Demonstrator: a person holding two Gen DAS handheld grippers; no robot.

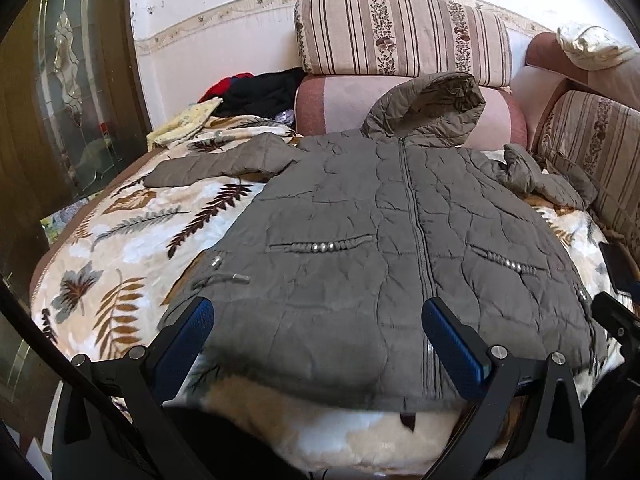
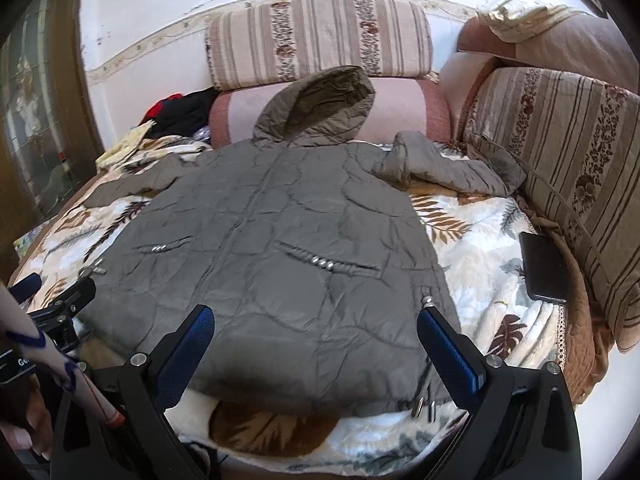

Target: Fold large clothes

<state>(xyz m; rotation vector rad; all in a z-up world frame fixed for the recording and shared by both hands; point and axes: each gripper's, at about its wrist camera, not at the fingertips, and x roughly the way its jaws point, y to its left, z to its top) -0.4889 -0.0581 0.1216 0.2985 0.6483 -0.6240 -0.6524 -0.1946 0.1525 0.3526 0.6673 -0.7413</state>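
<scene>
Jacket (image 1: 392,240), grey, quilted and hooded, is spread front-up on a leaf-patterned blanket (image 1: 120,240), with its zipper closed and its hood (image 1: 428,108) propped against a pink cushion (image 1: 332,100) at the far side. Both sleeves are stretched out to left and right. The left gripper (image 1: 318,340) and the right gripper (image 2: 316,344) are held above the near hem, jaws spread wide and grasping nothing. A dark phone (image 2: 544,268) is seen at the right.

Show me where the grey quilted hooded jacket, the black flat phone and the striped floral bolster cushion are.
grey quilted hooded jacket (image 1: 360,216): left wrist view, chest panel beside zipper.
black flat phone (image 2: 546,266): right wrist view, middle of screen.
striped floral bolster cushion (image 2: 320,40): right wrist view, centre of front face.
</scene>
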